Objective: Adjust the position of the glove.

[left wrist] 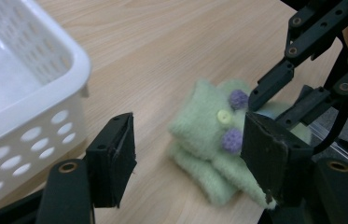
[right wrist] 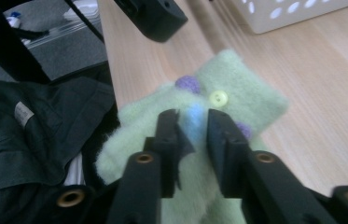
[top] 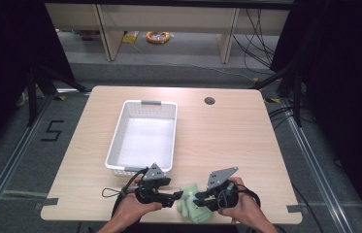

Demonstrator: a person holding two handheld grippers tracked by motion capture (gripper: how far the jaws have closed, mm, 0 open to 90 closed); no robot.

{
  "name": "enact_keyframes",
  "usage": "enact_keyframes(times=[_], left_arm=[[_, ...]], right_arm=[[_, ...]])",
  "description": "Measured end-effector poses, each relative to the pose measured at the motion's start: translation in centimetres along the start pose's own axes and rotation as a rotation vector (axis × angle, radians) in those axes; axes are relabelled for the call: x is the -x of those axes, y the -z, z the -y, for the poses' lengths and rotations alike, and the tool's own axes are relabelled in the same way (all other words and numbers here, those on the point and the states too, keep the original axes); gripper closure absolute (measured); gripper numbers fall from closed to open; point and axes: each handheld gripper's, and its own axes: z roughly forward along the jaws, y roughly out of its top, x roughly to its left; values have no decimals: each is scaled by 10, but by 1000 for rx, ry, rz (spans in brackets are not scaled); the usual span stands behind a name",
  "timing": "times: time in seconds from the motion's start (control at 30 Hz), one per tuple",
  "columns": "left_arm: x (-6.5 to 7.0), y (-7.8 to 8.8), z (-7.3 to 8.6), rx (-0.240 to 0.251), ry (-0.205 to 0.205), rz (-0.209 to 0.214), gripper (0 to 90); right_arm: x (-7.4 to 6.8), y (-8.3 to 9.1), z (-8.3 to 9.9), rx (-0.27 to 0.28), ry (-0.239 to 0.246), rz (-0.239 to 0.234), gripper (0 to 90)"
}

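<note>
At the left of the light wooden table [top: 227, 131] stands a white perforated basket [top: 142, 138], long side running away from the person, its near end just beyond the left gripper [top: 174, 197]; that gripper lies low over the table's near edge, held in the person's left hand [top: 132, 208], jaws spread wide and pointing toward the middle, with bare wood between them in the left gripper view and the mitten just ahead of its right jaw, close enough that I cannot say whether the two touch; next along, near the front edge, lies a pale green knitted mitten [top: 192, 206] (it carries two purple pom-poms [left wrist: 238, 99] and a small yellow button [left wrist: 224, 116]), flat on the wood, one end reaching the table's lip; over it, from the right, comes the right gripper [top: 199, 200] in the person's right hand [top: 244, 206], its jaws standing slightly parted above the fabric with a small blue spot [right wrist: 193, 120] showing in the narrow gap; whether the pads touch the wool I cannot tell.
</note>
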Motion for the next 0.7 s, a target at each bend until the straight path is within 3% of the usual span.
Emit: enact_keyframes(times=[0.1, 0.17, 0.23, 0.33, 0.43, 0.47, 0.53, 0.7], left_arm=[[-2, -7, -4, -37, -9, 59, 361], [-2, -12, -6, -45, -8, 50, 374], [-1, -18, -9, -47, -6, 67, 401], [2, -22, -11, -69, -40, 64, 405], [2, -26, -13, -81, -57, 72, 414], [3, -28, -13, -84, -30, 70, 417], [-1, -31, -14, -88, -42, 66, 425], [-6, -39, -11, -128, -25, 92, 466]], right_arm=[[-6, 10, 5, 30, -22, 41, 647], [-11, 18, 10, 30, -55, 83, 618], [-16, 22, 16, 29, -69, 118, 594], [-22, 25, 26, 18, -108, 143, 577], [-25, 22, 33, 5, -126, 133, 563], [-26, 21, 34, 2, -132, 126, 554], [-27, 18, 35, -10, -140, 125, 551], [-26, 11, 36, -33, -147, 121, 582]])
